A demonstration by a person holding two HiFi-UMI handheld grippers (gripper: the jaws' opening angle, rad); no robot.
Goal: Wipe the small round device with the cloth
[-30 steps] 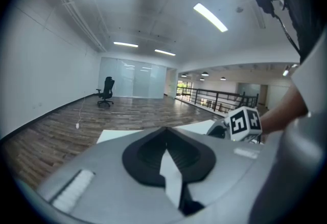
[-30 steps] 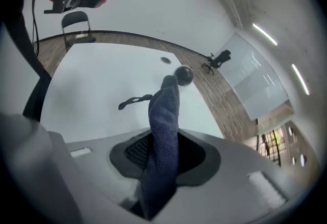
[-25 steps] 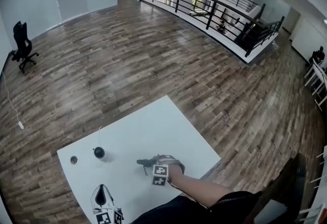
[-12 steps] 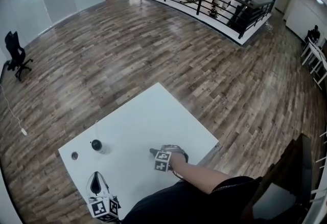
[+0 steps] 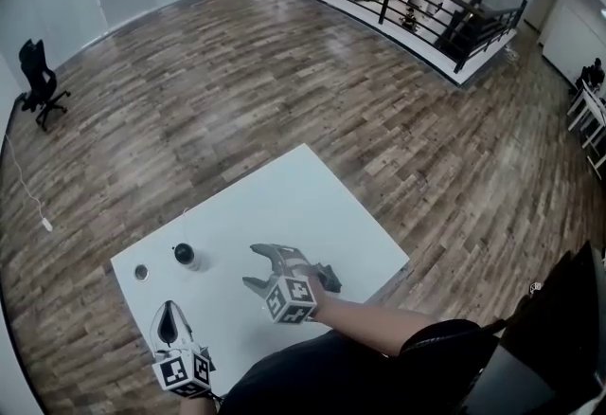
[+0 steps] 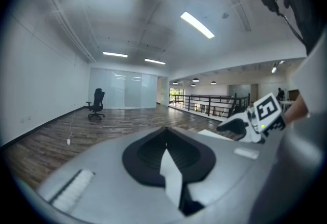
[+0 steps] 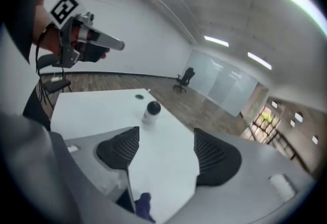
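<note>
The small round device (image 5: 184, 256), a black ball on a pale base, stands on the white table (image 5: 303, 205) near its left side; it also shows in the right gripper view as the device (image 7: 152, 111). My right gripper (image 5: 254, 268) hovers to its right, pointing at it, jaws opening wide with only bare tabletop between them (image 7: 166, 133). A small dark blue scrap (image 7: 144, 203) shows low between the jaws; I cannot tell if it is the cloth. My left gripper (image 5: 170, 326) is shut at the near left edge, pads (image 6: 164, 152) together, aimed out into the room.
A small dark disc (image 5: 141, 272) lies on the table left of the device, also seen as the disc (image 7: 139, 97). Wood floor surrounds the table. An office chair (image 5: 40, 81) stands far left and a railing (image 5: 398, 6) runs along the back.
My right gripper has risen from the tabletop and its jaws have spread from nearly closed to wide. The left gripper has shifted slightly to the left.
</note>
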